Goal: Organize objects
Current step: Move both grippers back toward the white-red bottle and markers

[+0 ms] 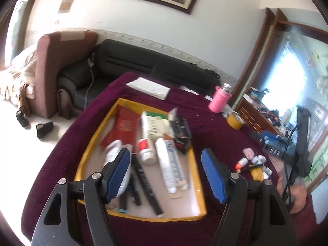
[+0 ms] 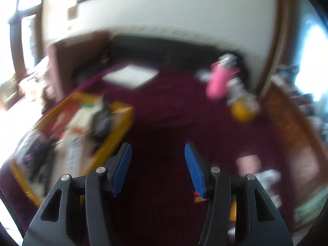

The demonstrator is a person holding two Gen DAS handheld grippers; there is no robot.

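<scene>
we are holding both the left gripper [image 1: 166, 172] and right gripper [image 2: 157, 166] released and empty, hovering over the yellow-rimmed cardboard tray [image 1: 196, 176] on the maroon-clothed tabletop [image 1: 215, 123].

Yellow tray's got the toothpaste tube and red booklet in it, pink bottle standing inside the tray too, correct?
Not quite. The pink bottle stands outside the yellow tray, on the maroon cloth beyond it, as the left wrist view shows. The toothpaste tube and red booklet are inside.
</scene>
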